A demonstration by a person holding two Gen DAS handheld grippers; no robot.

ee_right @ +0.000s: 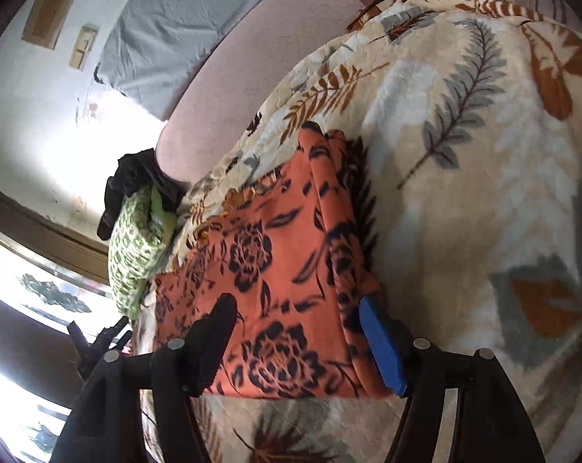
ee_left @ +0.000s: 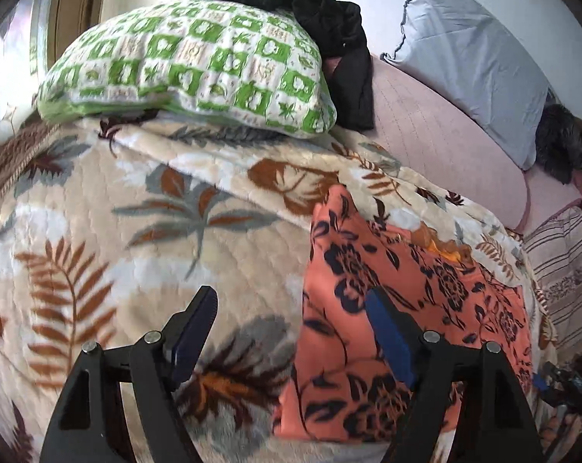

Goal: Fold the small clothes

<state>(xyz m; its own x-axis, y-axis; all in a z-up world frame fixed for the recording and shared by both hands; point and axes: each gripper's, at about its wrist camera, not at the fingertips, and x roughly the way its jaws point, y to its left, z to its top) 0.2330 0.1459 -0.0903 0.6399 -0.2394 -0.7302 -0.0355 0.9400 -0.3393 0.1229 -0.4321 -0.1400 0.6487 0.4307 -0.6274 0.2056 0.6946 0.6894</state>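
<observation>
Cloth lies folded on the bed in front of us: an orange garment [ee_left: 406,308] printed with dark flowers, resting flat on a cream blanket [ee_left: 136,231] patterned with brown and grey leaves. In our left wrist view the left gripper [ee_left: 291,332] stands with its jaws wide apart, one finger over the bare blanket and the other over the garment's near edge, and nothing is pinched between them. In our right wrist view the right gripper [ee_right: 294,332] is also spread wide; the garment's folded end sits between its fingers, but the pads do not press on it, so we hold nothing there either. A thicker fold runs along one long side of the garment, with a bit of yellow trim showing at its far end. Beyond the blanket we see a green and white checked pillow [ee_left: 190,65] with a black piece of clothing [ee_left: 321,31] draped over it, a pink mattress [ee_left: 445,135] and a grey pillow [ee_left: 472,61] against the wall.
</observation>
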